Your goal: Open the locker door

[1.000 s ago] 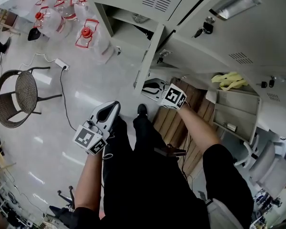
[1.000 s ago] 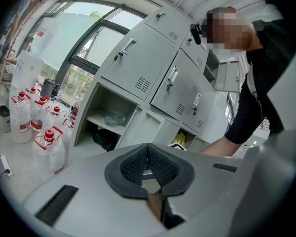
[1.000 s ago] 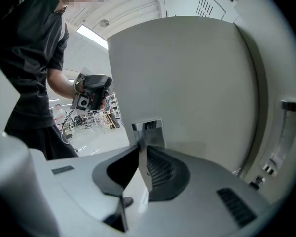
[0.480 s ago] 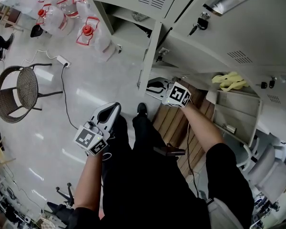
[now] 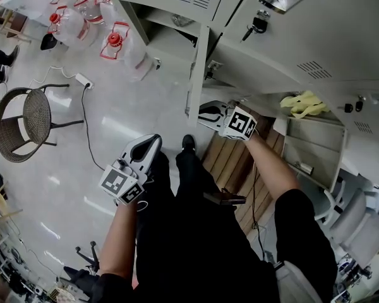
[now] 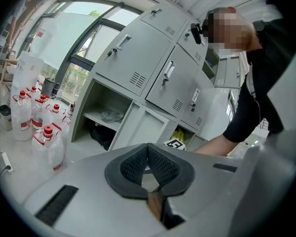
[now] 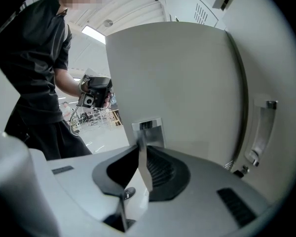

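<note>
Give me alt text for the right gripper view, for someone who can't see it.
The right gripper clamps the thin edge of a grey locker door that fills most of the frame. A person in black stands at left.

The locker door point(image 7: 177, 83) is finished in smooth, matt painted sheet metal; the floor point(image 5: 114, 131) is seen glossy, the chair point(image 5: 25, 122) seat woven, the bottles point(image 5: 117, 46) clear plastic; ribbed black rubbery pads point(image 6: 131, 168) are fitted to the left gripper point(image 6: 147, 146)
</note>
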`<state>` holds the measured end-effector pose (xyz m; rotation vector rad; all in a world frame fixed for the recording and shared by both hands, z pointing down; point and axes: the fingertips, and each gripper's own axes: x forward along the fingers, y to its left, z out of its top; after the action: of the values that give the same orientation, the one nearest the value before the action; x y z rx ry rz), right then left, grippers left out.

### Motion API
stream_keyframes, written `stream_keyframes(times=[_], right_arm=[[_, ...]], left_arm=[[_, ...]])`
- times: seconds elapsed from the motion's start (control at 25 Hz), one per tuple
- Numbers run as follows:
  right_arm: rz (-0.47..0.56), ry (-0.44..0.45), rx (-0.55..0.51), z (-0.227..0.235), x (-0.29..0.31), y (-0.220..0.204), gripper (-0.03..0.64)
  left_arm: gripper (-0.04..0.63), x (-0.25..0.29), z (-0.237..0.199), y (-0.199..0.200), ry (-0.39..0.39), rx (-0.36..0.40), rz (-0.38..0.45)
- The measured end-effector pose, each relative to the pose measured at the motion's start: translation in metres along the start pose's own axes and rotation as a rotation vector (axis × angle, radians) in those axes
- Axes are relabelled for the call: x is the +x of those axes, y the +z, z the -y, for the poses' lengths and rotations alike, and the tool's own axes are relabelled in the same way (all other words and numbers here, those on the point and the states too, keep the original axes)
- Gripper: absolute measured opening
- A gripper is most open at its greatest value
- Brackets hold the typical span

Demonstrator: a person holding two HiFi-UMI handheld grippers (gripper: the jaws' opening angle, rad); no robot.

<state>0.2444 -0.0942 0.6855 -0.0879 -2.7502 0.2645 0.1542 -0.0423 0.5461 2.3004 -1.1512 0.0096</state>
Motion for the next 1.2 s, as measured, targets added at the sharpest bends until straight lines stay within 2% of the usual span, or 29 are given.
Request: stream_keyframes(times=[0.2,0.24,0.48,0.64,0.84,1.0,1.2], right_arm=[[-0.005,-0.035,0.008,0.002,-0.009,-0.005,0.054],[-0.003,-0.046,0.014,0.002,-0.01,-0.006,0.023],[-0.002,-0.118,0.065,0.006,-0.026,-0.012,0.023],[0.043,-0.188,0.121,0.006,-0.041,0.0,0.023],[0.158,-0.299,0.178,-0.001,-0.072,0.046,0.023],[0.247,-0.379,0.141,0.002,-0.099,0.103,0.021],[0.292,-0.495,0.088,0.002,-0.13,0.166,0.015]], left_arm=[[0.011,-0.003,0.006,-0.003,-0.006,-0.001,-0.005],[0.011,-0.004,0.005,-0.003,-0.004,-0.001,-0.003],[0.011,-0.009,0.003,0.003,0.003,0.003,0.02],[0.011,-0.016,0.004,0.014,0.008,0.01,0.042],[0.011,-0.026,0.014,0.041,0.001,0.028,0.087],[0.011,-0.027,0.017,0.067,-0.029,0.048,0.112],[0.011,-0.027,0.024,0.095,-0.092,0.072,0.131]])
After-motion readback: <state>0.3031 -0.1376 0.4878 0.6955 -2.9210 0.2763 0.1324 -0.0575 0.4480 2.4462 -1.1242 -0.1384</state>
